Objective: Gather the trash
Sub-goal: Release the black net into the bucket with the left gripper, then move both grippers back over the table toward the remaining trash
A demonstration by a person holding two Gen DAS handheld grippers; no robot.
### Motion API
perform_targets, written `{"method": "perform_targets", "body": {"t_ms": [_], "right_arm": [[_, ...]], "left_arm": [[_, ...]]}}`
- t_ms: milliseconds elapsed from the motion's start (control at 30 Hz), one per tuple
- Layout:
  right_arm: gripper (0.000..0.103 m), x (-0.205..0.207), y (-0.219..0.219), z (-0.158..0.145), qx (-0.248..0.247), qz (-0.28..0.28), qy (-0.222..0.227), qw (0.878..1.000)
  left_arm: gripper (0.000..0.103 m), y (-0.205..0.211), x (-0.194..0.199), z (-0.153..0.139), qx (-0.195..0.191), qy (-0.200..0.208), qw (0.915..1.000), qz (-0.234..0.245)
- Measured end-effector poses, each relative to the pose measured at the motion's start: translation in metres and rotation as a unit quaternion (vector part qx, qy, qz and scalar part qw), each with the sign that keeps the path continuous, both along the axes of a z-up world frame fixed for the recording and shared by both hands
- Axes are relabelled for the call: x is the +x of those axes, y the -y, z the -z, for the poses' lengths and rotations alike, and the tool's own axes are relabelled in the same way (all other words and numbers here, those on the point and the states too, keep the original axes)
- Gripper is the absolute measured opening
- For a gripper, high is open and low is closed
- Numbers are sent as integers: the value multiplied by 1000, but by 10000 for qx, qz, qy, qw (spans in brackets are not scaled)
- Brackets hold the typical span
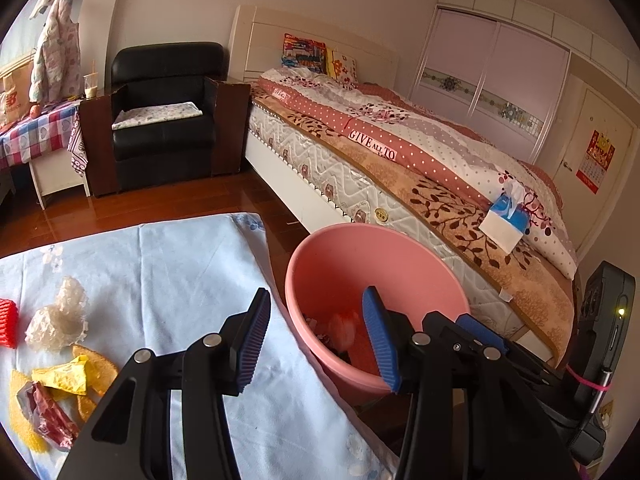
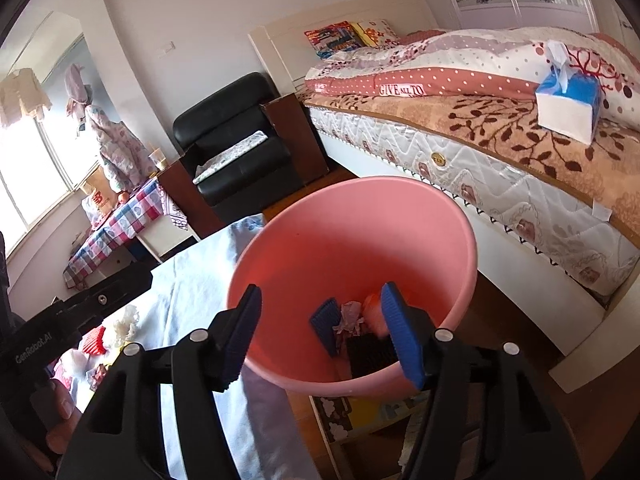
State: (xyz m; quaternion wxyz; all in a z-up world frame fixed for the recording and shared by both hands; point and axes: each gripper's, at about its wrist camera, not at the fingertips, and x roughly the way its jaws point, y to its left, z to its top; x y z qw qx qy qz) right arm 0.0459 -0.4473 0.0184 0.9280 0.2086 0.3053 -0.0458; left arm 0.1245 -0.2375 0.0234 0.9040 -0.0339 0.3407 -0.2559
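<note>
Hovering over the pink bin [image 2: 352, 248], the right gripper [image 2: 320, 332] has its blue pads spread wide with nothing between them, and the left gripper [image 1: 316, 340] is equally wide apart and empty, poised over the edge of the surface [image 1: 192, 264] beside the bin.

The trash left to collect lies on the pale blue cloth at the left: two crumpled clear plastic wads [image 1: 60, 316], a yellow wrapper [image 1: 66, 374], a red foil wrapper [image 1: 48, 412] and a red ribbed cup [image 1: 8, 322] at the frame edge. All of it looks very light and soft. The plastic wads would probably crush and spring back, so a pinch across the bulkiest part should hold best. The foil wrapper looks slick and thin; taking it by a raised crease seems safer than scraping at a flat edge, which could drag the cloth. The ribbed cup appears stiffer, and its wall is the likely place to grip.

Only the right wrist view looks down into the bin, showing scraps already at the bottom: a blue piece [image 2: 326, 326], a crumpled pinkish wrapper [image 2: 350, 318] and something dark and ribbed [image 2: 370, 354]. Only the left wrist view shows the remaining litter clearly; from the right it is a blurred patch low at the left.
</note>
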Motion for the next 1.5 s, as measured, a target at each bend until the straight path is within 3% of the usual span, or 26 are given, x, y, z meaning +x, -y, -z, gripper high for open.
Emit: {"method": "perform_targets", "body": {"t_ms": [967, 1300, 1500], "right_arm": [[63, -22, -80, -25, -301, -691, 52, 9971], [63, -19, -112, -31, -407, -1068, 75, 9934], [63, -15, -137, -34, -387, -1463, 164, 9883]], "left_arm": [[51, -103, -48, -28, -146, 334, 9961, -800], [51, -162, -61, -28, -75, 439, 9904, -1312], [51, -212, -70, -30, 125, 634, 9825, -1747]]}}
